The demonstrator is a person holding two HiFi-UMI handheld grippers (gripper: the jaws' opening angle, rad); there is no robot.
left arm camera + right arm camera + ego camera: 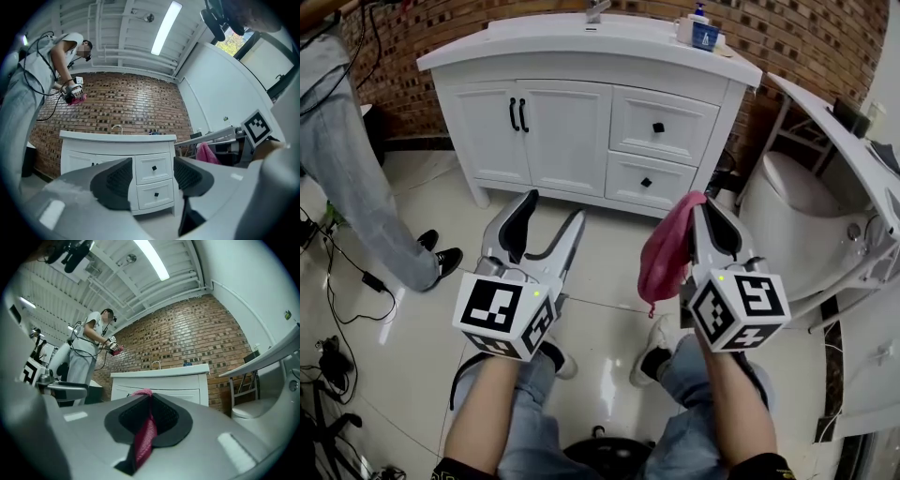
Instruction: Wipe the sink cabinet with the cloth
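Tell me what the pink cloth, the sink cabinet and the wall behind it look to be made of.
The cloth looks like soft fabric, maybe terry, matte pink; it droops in limp folds. The sink cabinet is likely painted wood or board, with a smooth white finish and panelled fronts; its core does not show. The wall is brick, rough and mottled red-brown with pale mortar lines.

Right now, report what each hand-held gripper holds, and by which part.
Right hand-held gripper: shut on the pink cloth near its top, rest hanging. Left hand-held gripper: open, empty.
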